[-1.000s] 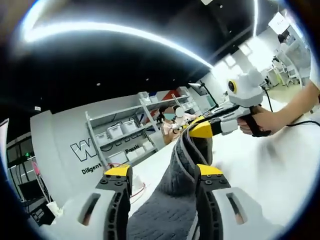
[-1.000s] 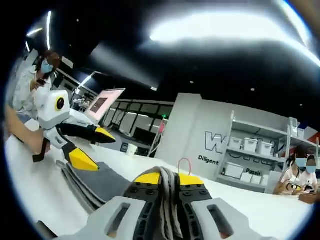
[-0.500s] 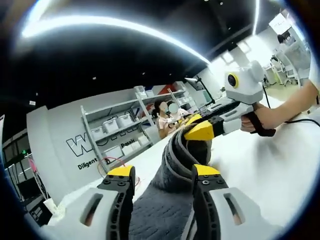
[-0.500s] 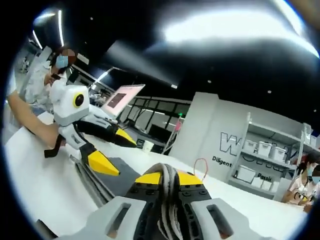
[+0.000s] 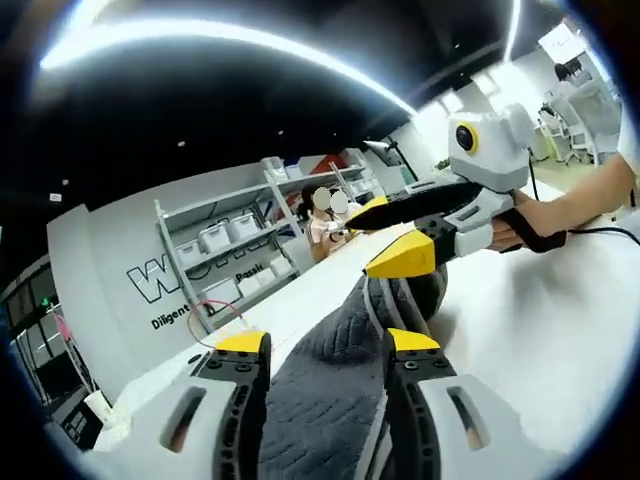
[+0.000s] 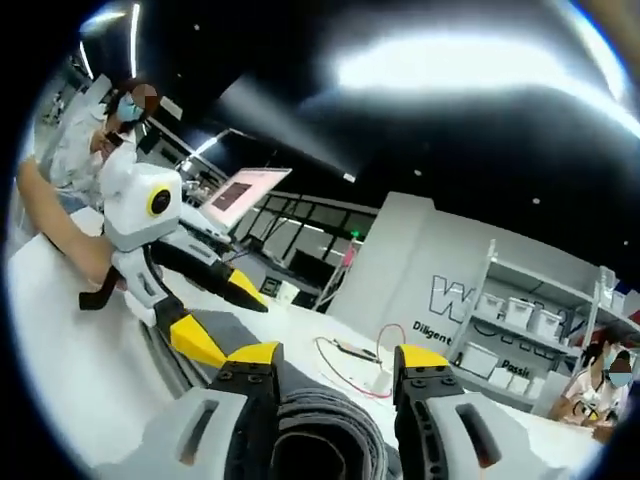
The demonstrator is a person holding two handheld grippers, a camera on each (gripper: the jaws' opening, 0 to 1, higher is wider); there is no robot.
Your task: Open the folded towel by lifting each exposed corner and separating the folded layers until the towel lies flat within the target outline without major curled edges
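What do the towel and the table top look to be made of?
The towel looks like a soft grey looped terry cloth, nubby on its face, with ribbed folded edges showing between the left gripper and its yellow-tipped fingers. The table looks like a smooth, matte white hard board, probably laminate.

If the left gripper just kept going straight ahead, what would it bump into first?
Probably the grey towel bunched between its fingers, then the right gripper just beyond, though depth is hard to judge.
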